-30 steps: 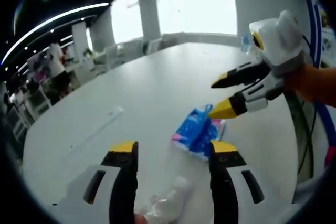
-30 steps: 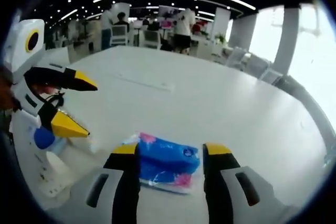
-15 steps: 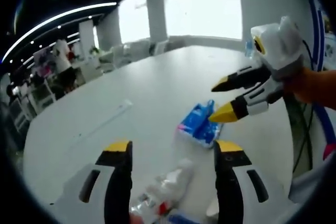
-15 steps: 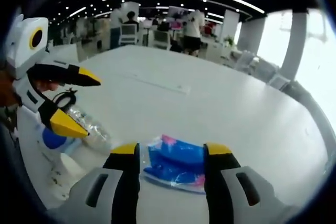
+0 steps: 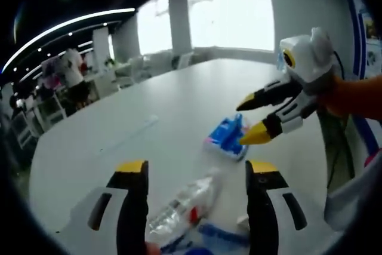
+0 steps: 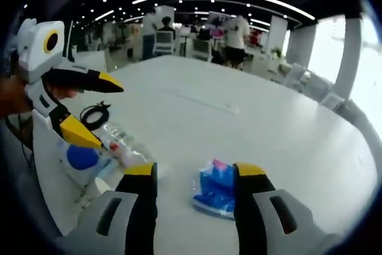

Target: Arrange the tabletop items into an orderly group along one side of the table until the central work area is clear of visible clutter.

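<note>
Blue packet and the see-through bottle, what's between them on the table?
Just bare white table between the blue packet and the bottle, in the right gripper view.

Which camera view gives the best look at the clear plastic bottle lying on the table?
The left gripper view: the clear plastic bottle lies nearly whole between that gripper's open jaws. In the right gripper view the bottle shows smaller, off to the side, partly behind the left gripper.

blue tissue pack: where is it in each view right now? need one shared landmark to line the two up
Left gripper view: the blue tissue pack lies right of centre on the white table, just beside the right gripper.
Right gripper view: it lies low, right of centre, partly behind this view's own right jaw.
Shared landmark: the clear plastic bottle lying on its side near the pack.
</note>
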Demonstrator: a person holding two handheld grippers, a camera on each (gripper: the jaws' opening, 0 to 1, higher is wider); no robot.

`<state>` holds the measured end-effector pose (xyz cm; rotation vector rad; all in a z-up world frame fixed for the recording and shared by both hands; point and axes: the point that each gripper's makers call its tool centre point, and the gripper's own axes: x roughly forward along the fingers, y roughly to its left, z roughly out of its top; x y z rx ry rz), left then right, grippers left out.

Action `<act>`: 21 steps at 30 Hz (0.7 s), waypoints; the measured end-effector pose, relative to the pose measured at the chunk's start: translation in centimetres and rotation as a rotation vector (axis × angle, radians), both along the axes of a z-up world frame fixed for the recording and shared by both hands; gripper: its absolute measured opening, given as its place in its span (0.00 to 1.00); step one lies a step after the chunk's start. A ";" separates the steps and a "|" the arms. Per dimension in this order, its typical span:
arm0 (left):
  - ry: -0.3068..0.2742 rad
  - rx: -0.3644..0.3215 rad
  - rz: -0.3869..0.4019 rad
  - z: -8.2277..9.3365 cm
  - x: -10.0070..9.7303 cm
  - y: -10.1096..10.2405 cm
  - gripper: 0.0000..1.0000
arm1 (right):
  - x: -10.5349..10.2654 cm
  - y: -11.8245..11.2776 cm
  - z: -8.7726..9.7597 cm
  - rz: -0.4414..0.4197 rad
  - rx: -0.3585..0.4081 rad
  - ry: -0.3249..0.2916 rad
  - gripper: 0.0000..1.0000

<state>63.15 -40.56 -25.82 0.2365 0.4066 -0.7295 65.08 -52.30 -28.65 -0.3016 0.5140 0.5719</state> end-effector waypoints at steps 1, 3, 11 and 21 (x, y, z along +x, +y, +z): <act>0.000 -0.005 0.002 0.1 -0.1 0.3 0.63 | -0.1 0.2 0.0 0.007 0.004 0.002 0.50; -0.001 -0.017 0.008 0.3 -0.5 1.2 0.63 | -0.4 0.7 0.0 0.023 0.008 0.002 0.51; -0.012 -0.043 0.015 1.0 -2.1 4.4 0.64 | -1.3 2.6 0.3 0.094 0.013 -0.001 0.52; -0.016 -0.061 0.013 0.7 -4.2 7.9 0.65 | -2.2 5.6 0.9 0.194 0.064 0.004 0.54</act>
